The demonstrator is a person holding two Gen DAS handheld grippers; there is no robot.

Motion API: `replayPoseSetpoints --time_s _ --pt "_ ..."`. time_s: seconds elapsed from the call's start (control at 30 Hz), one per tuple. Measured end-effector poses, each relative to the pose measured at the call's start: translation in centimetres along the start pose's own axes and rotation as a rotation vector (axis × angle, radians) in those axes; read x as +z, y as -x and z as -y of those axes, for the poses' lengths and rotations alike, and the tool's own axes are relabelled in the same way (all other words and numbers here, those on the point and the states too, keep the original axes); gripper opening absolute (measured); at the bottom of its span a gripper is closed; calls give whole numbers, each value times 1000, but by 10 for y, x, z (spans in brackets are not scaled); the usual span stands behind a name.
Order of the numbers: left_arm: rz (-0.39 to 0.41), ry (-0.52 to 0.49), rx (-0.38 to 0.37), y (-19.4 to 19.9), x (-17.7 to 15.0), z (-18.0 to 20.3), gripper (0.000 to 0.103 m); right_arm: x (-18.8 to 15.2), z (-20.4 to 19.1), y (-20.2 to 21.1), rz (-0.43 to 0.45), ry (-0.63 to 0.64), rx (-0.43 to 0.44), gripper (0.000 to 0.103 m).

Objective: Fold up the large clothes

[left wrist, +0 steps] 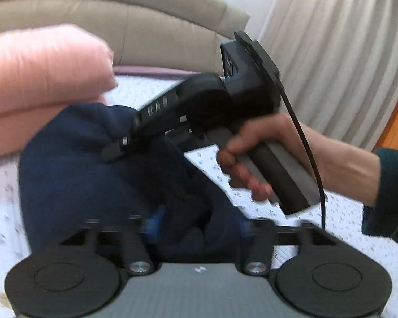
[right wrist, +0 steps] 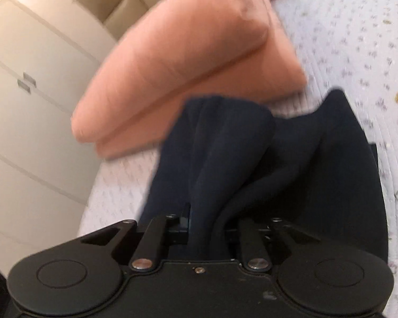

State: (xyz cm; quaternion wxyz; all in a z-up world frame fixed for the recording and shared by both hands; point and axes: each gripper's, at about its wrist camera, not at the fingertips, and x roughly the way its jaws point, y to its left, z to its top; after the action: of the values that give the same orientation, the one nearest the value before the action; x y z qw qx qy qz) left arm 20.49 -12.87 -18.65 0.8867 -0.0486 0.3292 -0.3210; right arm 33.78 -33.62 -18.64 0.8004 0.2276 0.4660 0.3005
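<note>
A dark navy garment [left wrist: 92, 180] lies bunched on the white flowered bed cover [left wrist: 318, 220]. My left gripper [left wrist: 196, 228] has the navy cloth bunched between its blue-padded fingers and looks shut on it. My right gripper [left wrist: 114, 151], held in a bare hand, reaches in from the right with its tip on the garment's upper part. In the right wrist view the navy cloth [right wrist: 225, 153] rises in folds from between the fingers of my right gripper [right wrist: 204, 228], which is shut on it.
A thick folded pink duvet [left wrist: 39, 79] lies just behind the garment, and it also shows in the right wrist view [right wrist: 188, 61]. A beige padded headboard [left wrist: 146, 26] and white curtains [left wrist: 331, 53] stand behind. A cream wardrobe [right wrist: 26, 106] stands beside the bed.
</note>
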Motion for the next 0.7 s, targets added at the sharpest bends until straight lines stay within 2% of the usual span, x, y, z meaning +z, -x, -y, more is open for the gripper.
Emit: replayPoseSetpoints --time_s 0.07,0.1,0.13,0.2,0.3,0.37,0.4,0.43,0.47,0.5,0.53,0.57,0.63,0.67,0.7 --pt "25 -90 6 17 2 13 88 10 -3 20 68 21 2 13" --pt "29 -146 26 26 0 20 93 13 -1 28 89 31 -14 13" --pt "26 -186 45 32 -3 24 101 14 8 33 102 18 -34 13" --pt "-2 -273 96 36 -14 31 102 14 32 40 105 -39 -65 13" --pt "-90 -357 162 22 -35 32 99 6 61 38 92 -31 -158 13" --pt "-158 -365 168 8 -50 27 90 -1 78 34 97 -60 -177 13" --pt "-170 -373 200 0 -57 25 87 -4 86 31 95 -78 -165 14" --pt "-178 -378 225 -6 -60 23 83 -8 94 31 84 -108 -137 17" --pt "-179 -377 220 -11 -61 22 77 -10 98 32 69 -146 -108 26" --pt "-175 -370 220 -14 -61 21 76 -11 101 33 52 -189 -85 33" --pt "-170 -363 220 -15 -60 19 73 -11 101 34 28 -211 -85 44" --pt "-166 -369 219 -16 -59 19 70 -12 96 34 -7 -204 -88 60" --pt "-169 -405 229 -17 -63 20 68 -14 84 30 -88 -156 -104 79" --pt "-172 -412 232 -24 -62 17 67 -16 77 26 -135 -134 -113 82" --pt "-178 -414 234 -24 -63 16 67 -20 73 25 -164 -111 -125 81"
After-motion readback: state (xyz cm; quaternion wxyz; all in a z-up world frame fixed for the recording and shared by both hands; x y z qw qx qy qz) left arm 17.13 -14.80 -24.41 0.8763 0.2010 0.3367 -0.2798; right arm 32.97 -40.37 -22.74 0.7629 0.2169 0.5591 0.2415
